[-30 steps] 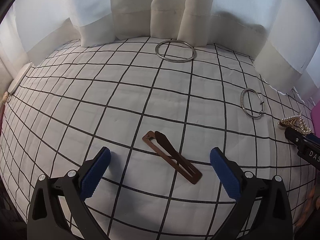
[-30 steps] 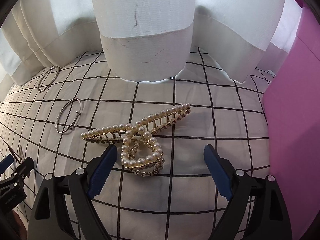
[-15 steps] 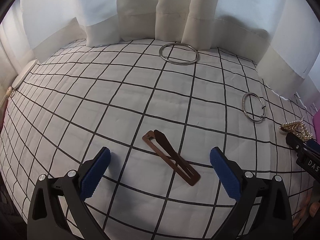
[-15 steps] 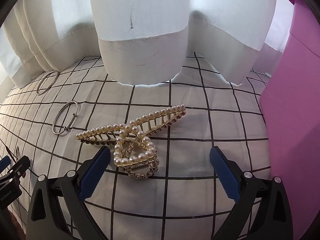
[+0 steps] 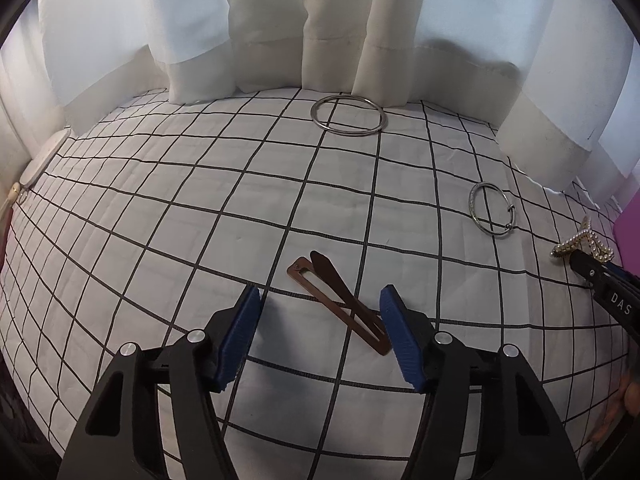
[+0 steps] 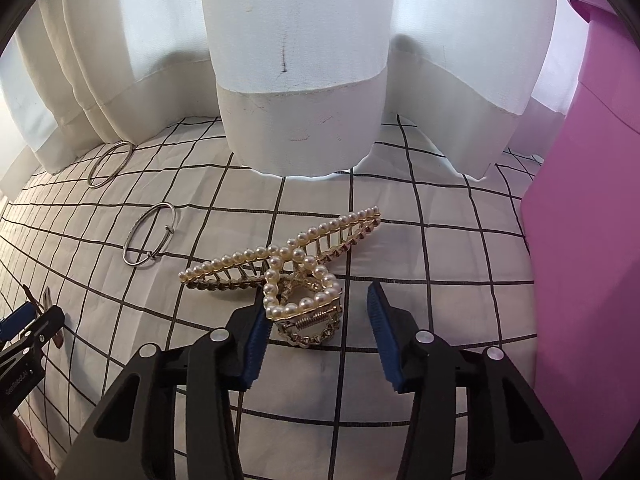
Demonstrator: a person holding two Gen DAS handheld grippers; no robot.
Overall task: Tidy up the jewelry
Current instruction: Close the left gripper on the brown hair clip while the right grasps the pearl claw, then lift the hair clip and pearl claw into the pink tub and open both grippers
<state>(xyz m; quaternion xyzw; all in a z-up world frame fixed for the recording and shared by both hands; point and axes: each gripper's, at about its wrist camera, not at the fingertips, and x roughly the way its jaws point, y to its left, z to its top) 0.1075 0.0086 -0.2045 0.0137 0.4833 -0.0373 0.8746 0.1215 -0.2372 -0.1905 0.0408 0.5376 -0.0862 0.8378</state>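
Jewelry lies scattered over a white cloth (image 5: pixel 200 208) with a black grid, white curtains (image 5: pixel 264 24) hanging along its far edge. Starting at the left, a brown hair clip (image 5: pixel 338 298) lies flat on the cloth between the blue pads of the left gripper (image 5: pixel 320 308). Those jaws are closing from roughly halfway; the pad (image 5: pixel 400 340) at 3 o'clock of the clip looks right at its near end, though I cannot tell if it touches, and the other pad stands apart. Nothing is gripped yet.

At 12 o'clock from the clip, near the curtain hem, rests a large plain metal bangle (image 5: pixel 349 115). At about 2 o'clock from the clip lies a smaller silver bracelet (image 5: pixel 492 209) with a clasp.

Further right, a gold claw clip (image 6: pixel 288 268) set with pearls sits on the cloth, its long toothed arms pointing toward 10 and 2 o'clock. Its heart-shaped handle end and spring lie between the pads of the right gripper (image 6: pixel 316 312), whose jaws are closing. The pad at 9 o'clock is up against the pearl handle; the pad (image 6: pixel 380 332) at 3 o'clock is still clear of it, so the clip is not clamped.

At 3 o'clock of the claw clip stands a pink box (image 6: pixel 588 240), well apart from it.
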